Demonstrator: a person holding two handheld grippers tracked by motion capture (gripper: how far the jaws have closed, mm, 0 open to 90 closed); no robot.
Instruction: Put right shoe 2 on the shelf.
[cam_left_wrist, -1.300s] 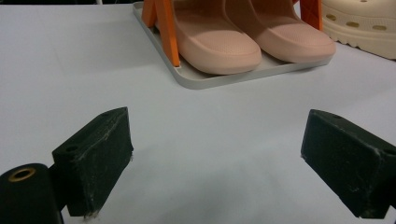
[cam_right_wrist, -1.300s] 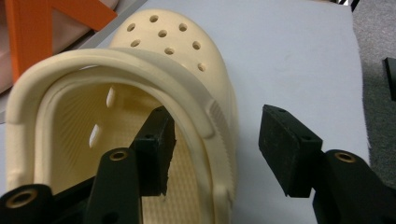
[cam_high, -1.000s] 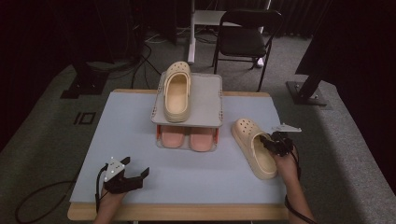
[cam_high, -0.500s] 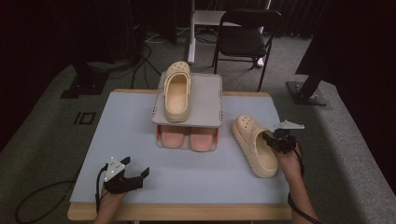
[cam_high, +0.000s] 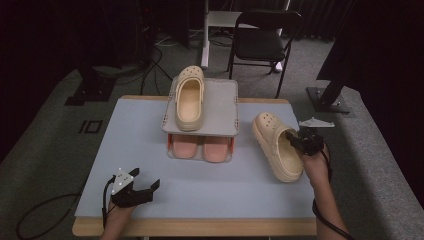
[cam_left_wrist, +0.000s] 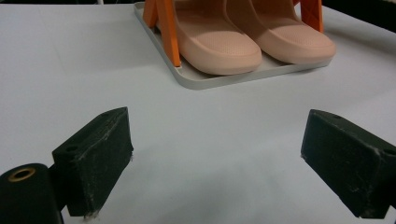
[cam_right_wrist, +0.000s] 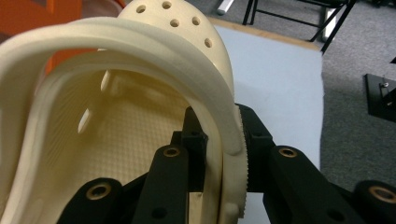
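Right gripper view has the right gripper clamped on the side wall of the cream clog beside the shoe rack; light, pliant foam, best pinched at that rim. Left gripper rests wide open, empty.

Bright, soft-shadowed table; dark surroundings; blurred foreground.

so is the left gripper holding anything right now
No, the left gripper is open over bare table, with nothing between its jaws.
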